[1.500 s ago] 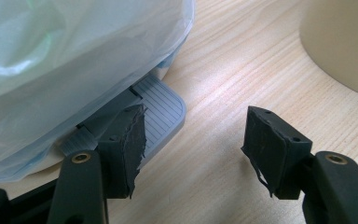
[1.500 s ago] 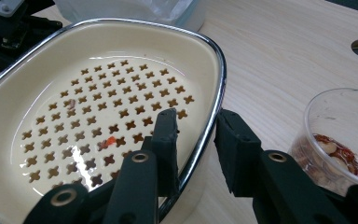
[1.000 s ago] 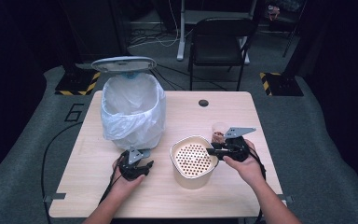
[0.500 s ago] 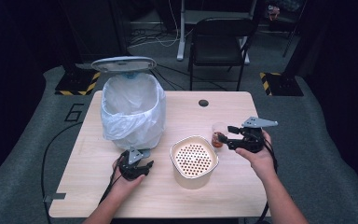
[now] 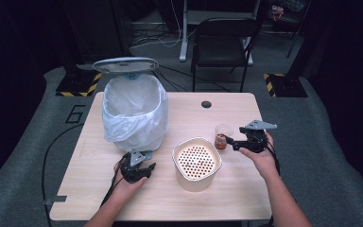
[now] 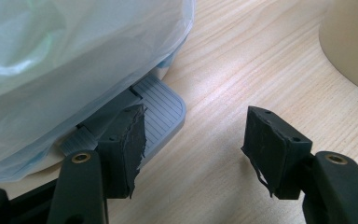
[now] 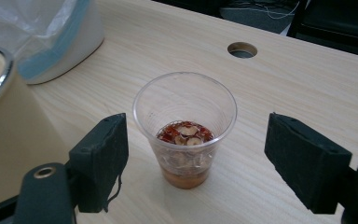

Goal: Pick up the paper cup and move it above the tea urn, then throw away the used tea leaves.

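A clear plastic cup (image 5: pixel 222 135) (image 7: pixel 185 116) with brown liquid and reddish bits at its bottom stands upright on the table, right of a beige bowl with a perforated insert (image 5: pixel 196 163). My right gripper (image 5: pixel 228 140) (image 7: pixel 198 140) is open. Its jaws have just been opening and stand either side of the cup, with a gap on each side. My left gripper (image 5: pixel 137 171) (image 6: pixel 196 135) rests low by the bin's grey foot pedal (image 6: pixel 161 112), its jaws apart with nothing between them.
A white pedal bin (image 5: pixel 134 111) lined with a clear bag stands at the table's left, with its lid (image 5: pixel 125 65) raised. There is a cable hole (image 5: pixel 206 104) in the wooden table (image 5: pixel 236 189). A black chair (image 5: pixel 222 38) stands beyond the far edge.
My right hand has carried the cup rightward, away from above the beige bowl. The cup now stands on the table and the right jaws have opened off it. The left hand has not moved.
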